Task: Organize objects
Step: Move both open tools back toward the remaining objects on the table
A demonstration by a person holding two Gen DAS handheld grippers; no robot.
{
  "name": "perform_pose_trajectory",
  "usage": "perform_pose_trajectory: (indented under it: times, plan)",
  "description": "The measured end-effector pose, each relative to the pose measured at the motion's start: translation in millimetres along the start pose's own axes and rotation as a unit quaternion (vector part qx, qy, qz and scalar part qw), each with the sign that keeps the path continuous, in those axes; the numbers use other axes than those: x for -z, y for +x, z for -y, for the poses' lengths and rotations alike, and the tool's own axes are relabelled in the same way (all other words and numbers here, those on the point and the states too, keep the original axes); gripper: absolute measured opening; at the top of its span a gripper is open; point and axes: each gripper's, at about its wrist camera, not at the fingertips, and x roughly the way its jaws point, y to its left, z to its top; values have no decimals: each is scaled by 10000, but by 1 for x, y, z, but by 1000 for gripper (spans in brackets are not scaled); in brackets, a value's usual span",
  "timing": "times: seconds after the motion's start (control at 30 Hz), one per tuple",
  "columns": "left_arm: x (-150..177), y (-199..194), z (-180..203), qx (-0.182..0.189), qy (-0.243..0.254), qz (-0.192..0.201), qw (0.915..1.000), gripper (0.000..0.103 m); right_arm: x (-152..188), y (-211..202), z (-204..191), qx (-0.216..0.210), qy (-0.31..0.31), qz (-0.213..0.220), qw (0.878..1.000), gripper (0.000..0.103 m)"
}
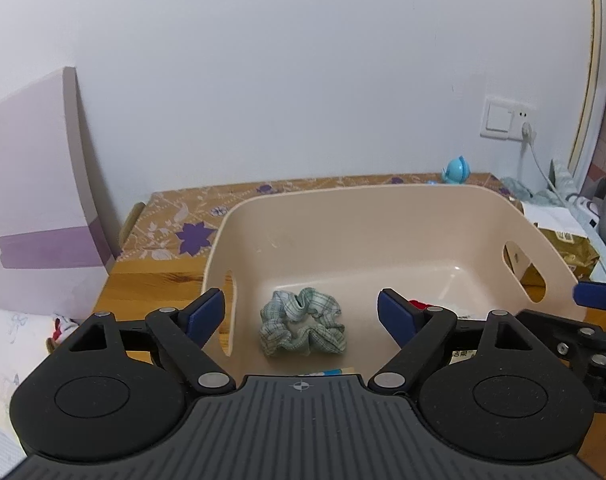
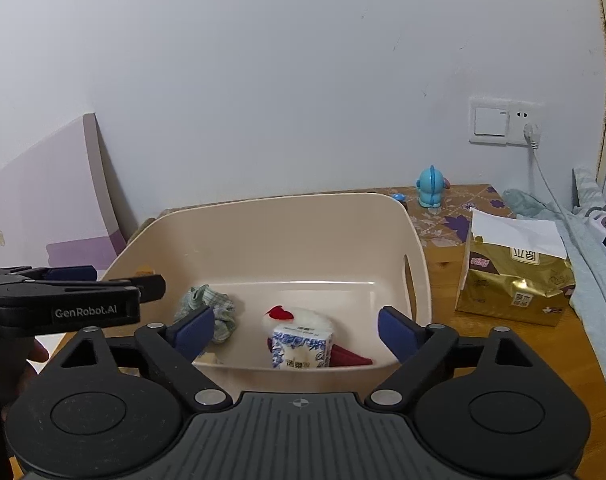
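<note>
Both fingers (image 1: 301,316) (image 2: 297,330) wide apart, empty; bin (image 2: 263,240) holds one scrunchie (image 1: 303,328), one tissue pack (image 2: 301,348).

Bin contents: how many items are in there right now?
3 visible in the bin: a green scrunchie at its left, a blue-and-white tissue pack near the front, and a red-and-white item under that pack. The grippers hide the front edge, so more may be there.

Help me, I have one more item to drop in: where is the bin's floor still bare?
Bare along the far wall of the bin. Crowded near the front: scrunchie left, tissue pack on red item centre.
</note>
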Motion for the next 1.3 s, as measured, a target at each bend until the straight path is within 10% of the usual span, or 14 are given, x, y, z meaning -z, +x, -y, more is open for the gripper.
perform_pose_trajectory:
  times: [1.3]
  plan:
    - [82,-64,-15,44,114,-338,9994,88,66,-58,19,194,-165,-308,9992,103]
